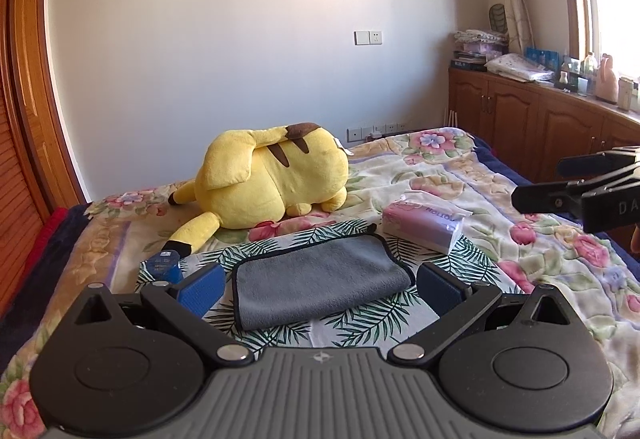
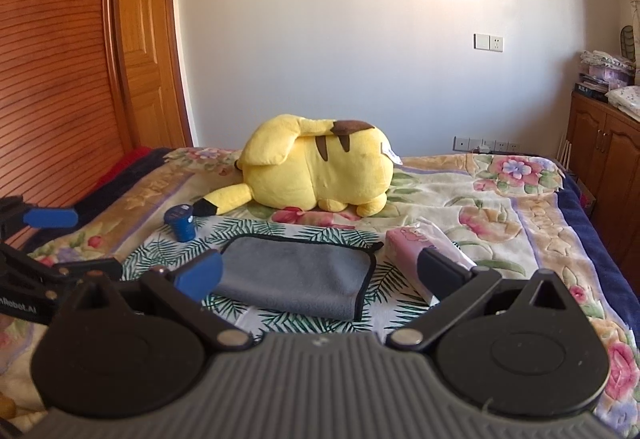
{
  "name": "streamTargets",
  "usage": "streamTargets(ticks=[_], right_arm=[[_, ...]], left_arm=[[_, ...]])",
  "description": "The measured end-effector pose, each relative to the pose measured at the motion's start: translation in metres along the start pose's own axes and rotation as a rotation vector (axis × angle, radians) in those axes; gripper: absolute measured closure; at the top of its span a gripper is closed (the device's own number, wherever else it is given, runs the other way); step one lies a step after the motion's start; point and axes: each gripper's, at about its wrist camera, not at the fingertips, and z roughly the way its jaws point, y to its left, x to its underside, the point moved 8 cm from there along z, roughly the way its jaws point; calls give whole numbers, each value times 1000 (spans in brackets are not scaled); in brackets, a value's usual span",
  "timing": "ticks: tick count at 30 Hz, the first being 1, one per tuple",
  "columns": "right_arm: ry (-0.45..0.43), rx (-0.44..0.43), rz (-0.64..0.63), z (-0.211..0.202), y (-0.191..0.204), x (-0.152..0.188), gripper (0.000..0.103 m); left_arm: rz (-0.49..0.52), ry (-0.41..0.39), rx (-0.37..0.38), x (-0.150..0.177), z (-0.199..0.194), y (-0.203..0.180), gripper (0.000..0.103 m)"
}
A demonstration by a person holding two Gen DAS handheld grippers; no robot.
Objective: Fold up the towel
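Nearest the lens in each wrist view is that claw's own dark ribbed body and its two spread fingers. The left claw is released, jaws wide apart, nothing between them; it hangs above the bed with the towel seen through the gap. The right claw is likewise released and empty, above the near edge of the towel.

Left to right across the bed: a small blue container stands upright on the leaf-print cloth, just beside the tip of the plush toy's tail. The grey towel lies at the centre of that cloth, already folded over into a flat rectangle, its dark-trimmed edges showing on the far and left sides in the left wrist view; neither claw touches it. Behind it, a yellow plush toy lies on the floral blanket. To the right of the towel, near but apart from it, a pink tissue pack rests on the bed. At far right in the left wrist view, wooden cabinets line the wall under the window.
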Motion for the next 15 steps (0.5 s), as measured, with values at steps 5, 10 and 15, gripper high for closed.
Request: streamTargets(ticks=[5, 10, 15], right_arm=[[-18, -1, 2, -19, 5, 2, 0], [-23, 11, 17, -31, 10, 10, 0], [-25, 7, 42, -42, 14, 22, 0]], left_arm=[[-16, -9, 2, 6, -19, -5, 16], [-27, -23, 13, 12, -34, -11, 16], [-30, -20, 26, 21, -45, -15, 16]])
